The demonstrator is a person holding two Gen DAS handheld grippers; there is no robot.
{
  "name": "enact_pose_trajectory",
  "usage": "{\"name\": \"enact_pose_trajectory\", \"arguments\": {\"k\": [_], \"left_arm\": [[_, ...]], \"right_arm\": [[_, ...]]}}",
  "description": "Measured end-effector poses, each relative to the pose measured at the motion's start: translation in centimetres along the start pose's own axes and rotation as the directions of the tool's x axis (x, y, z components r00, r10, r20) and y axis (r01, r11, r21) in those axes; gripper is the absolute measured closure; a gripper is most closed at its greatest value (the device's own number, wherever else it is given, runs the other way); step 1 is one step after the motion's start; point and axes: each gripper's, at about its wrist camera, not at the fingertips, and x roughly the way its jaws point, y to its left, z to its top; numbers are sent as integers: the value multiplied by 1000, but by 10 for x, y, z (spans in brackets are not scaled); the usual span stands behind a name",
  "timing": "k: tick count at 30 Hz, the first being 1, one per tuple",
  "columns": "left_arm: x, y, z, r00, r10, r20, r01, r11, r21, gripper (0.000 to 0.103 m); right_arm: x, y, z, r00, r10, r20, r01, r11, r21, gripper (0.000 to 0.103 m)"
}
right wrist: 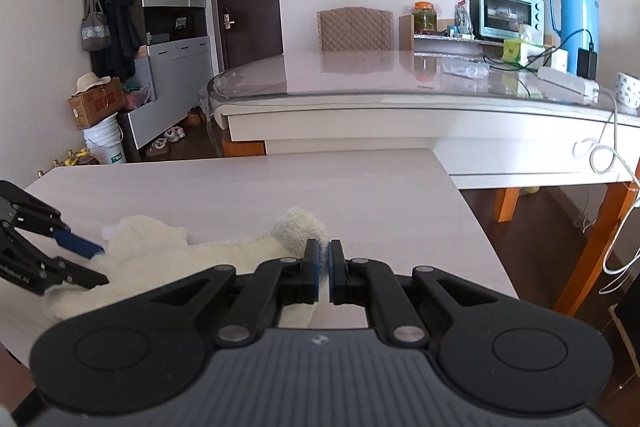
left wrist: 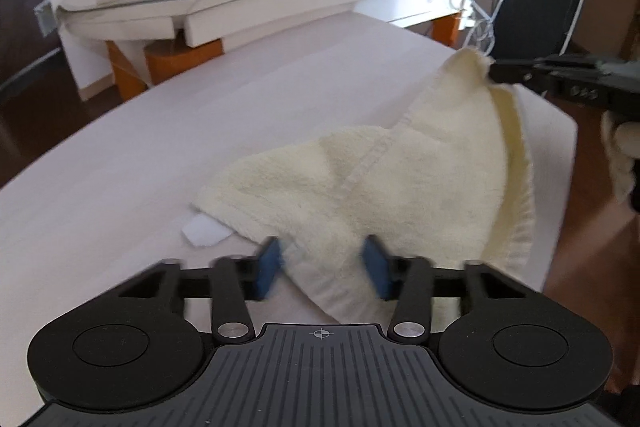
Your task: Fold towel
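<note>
The cream terry towel (left wrist: 384, 183) lies crumpled on the pale wood-grain table (left wrist: 160, 155), toward its right-hand end. My right gripper (right wrist: 324, 259) has its jaws closed on one corner of the towel and holds that corner lifted clear of the tabletop; in the left wrist view the cloth rises from the table in a tent toward that pinch point at upper right.

My left gripper (left wrist: 324, 265) is open, with its blue pads (left wrist: 268, 267) spread to either side of the near towel edge. Cloth lies between them, but neither pad appears to press on it.

Governing relation: the towel's long axis runs from the near edge at the left gripper, up and to the right, to the raised corner. The left gripper is the nearer one to the free edge. A white care label (left wrist: 206, 231) lies just left of that edge on the table.

Judgement: the next step calls for the left jaws to close on the near edge, so both ends can be tensioned before folding. Folding proper has not begun.
</note>
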Motion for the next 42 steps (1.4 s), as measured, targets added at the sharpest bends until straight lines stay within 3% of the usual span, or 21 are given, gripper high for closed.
{"name": "enact_pose_trajectory", "arguments": {"k": [4, 9, 17, 20, 23, 25, 28, 32, 36, 42], "left_arm": [[-18, -11, 1, 999, 9, 42, -12, 998, 54, 89], [-43, 6, 33, 980, 121, 156, -129, 991, 41, 89], [-4, 22, 87, 955, 221, 199, -246, 963, 113, 88], [23, 30, 101, 959, 222, 176, -242, 965, 105, 86], [48, 39, 108, 961, 237, 146, -252, 963, 96, 78], [52, 44, 107, 959, 245, 141, -259, 962, 88, 62], [45, 52, 102, 957, 245, 155, -257, 965, 58, 42], [34, 60, 94, 952, 259, 164, -267, 963, 26, 39], [16, 67, 83, 942, 286, 176, -287, 958, -20, 37], [-13, 68, 55, 941, 286, 182, -285, 958, -30, 31]], "right_arm": [[-1, -2, -1, 1000, 24, 8, -24, 999, 24, 98], [1, -3, 10, 998, 45, 47, -47, 998, 37, 98], [24, -6, 27, 997, 5, 72, -8, 999, 44, 98], [32, -9, 29, 997, -27, 66, 23, 998, 52, 92], [40, -13, 30, 996, -58, 60, 54, 997, 61, 85], [42, -14, 31, 996, -67, 63, 63, 996, 65, 82], [30, 2, 28, 996, 70, 55, -73, 996, 49, 80], [29, 44, 17, 957, 289, -30, -289, 957, 6, 76], [40, 86, 10, 936, 332, -118, -343, 935, -91, 64], [57, 123, 3, 909, 346, -231, -385, 911, -151, 67]]}}
